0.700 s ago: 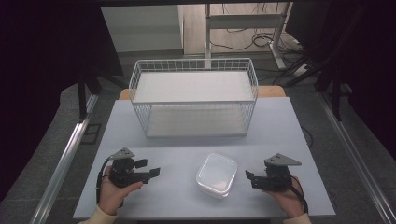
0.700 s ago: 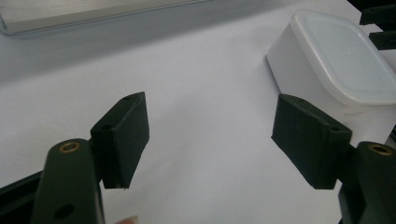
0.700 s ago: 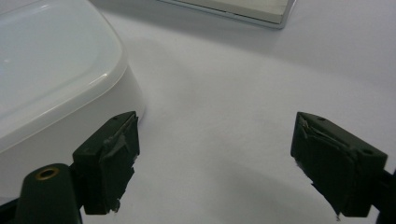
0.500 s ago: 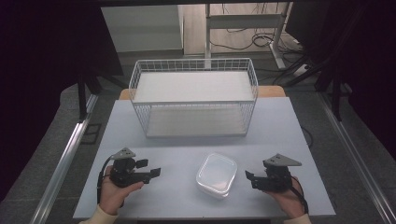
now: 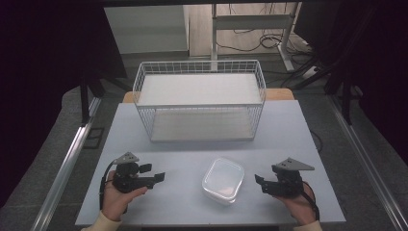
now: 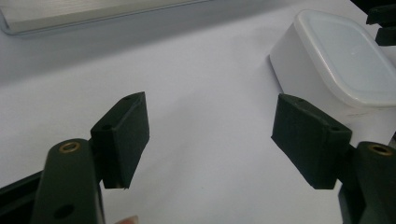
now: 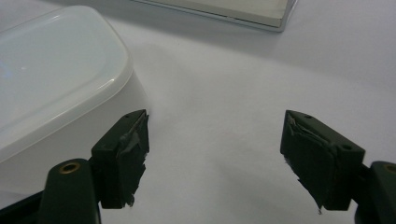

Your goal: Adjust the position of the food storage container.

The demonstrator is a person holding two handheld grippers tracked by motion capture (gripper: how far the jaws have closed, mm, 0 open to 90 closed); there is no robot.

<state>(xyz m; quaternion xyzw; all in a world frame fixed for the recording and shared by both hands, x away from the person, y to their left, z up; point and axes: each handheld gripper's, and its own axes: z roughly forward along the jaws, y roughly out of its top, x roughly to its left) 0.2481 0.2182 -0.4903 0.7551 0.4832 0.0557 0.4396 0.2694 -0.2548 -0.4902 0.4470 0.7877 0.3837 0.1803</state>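
Box point(image 5: 223, 180) sits lidded at near centre of the table point(image 5: 192, 159), between left gripper point(image 5: 154, 179) and right gripper point(image 5: 262, 183) — both with jaws apart, empty, flanking it, likely poised for a two-sided lift toward the far basket point(image 5: 199, 98).

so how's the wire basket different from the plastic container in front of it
The wire basket is open mesh with no top; the plastic container has solid translucent walls and a lid on. The basket is far larger and sits at the back of the table; the container lies near the front, between the two grippers. Both are whitish and untouched.
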